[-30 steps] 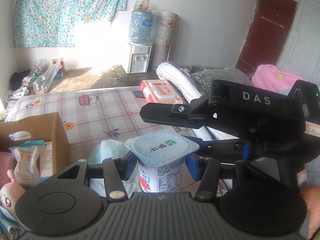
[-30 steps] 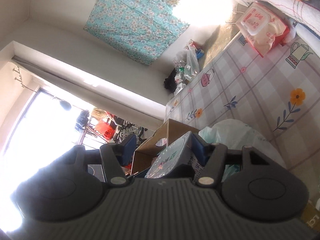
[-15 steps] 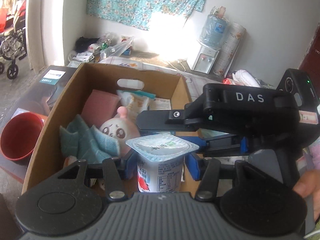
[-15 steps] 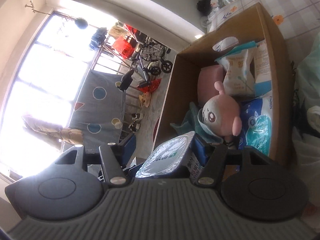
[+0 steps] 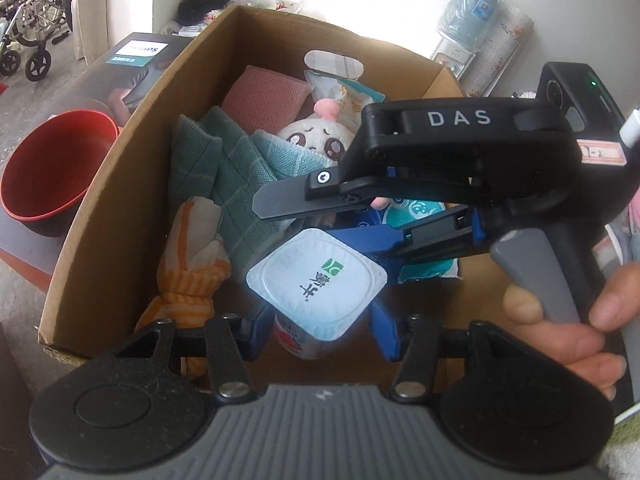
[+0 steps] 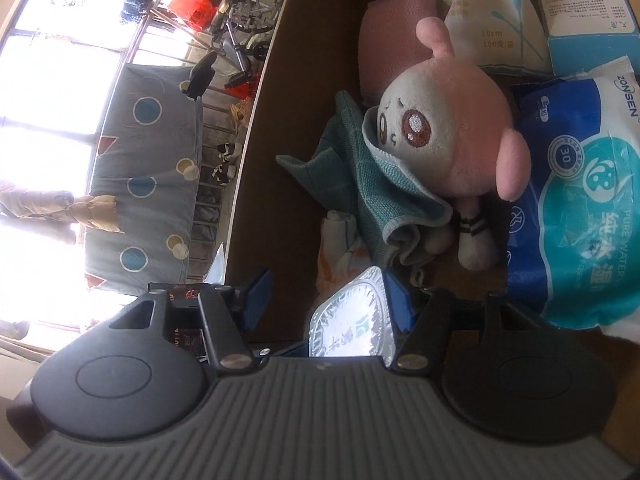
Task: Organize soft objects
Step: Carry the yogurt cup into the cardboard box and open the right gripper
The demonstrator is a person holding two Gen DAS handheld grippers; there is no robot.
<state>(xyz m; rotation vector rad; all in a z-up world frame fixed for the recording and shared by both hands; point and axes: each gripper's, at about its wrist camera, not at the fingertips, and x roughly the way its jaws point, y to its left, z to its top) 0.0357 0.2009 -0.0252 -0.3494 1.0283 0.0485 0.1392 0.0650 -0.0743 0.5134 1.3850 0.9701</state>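
Observation:
A white yogurt cup (image 5: 318, 288) with a foil lid sits tilted between the blue pads of my left gripper (image 5: 318, 330), which is shut on it over the near end of a cardboard box (image 5: 132, 152). My right gripper (image 5: 360, 240) reaches in from the right, one blue finger (image 5: 368, 240) against the cup's far side. In the right wrist view its jaws stand wide apart (image 6: 326, 300), with the cup's lid (image 6: 352, 324) beside the right pad. The box holds a pink plush toy (image 6: 452, 136), a green cloth (image 5: 236, 168), an orange striped glove (image 5: 188, 264), a pink sponge (image 5: 264, 100) and a wet wipes pack (image 6: 580, 208).
A red bowl (image 5: 52, 168) stands left of the box on a dark carton (image 5: 132, 60). A swab packet (image 6: 492, 12) and a blue paper box (image 6: 580, 4) lie at the box's far end. A water dispenser (image 5: 468, 28) stands by the far wall.
Both grippers have moved with the cup from above the table to over the box and tilted down into it. The cup has tipped sideways in the left gripper.

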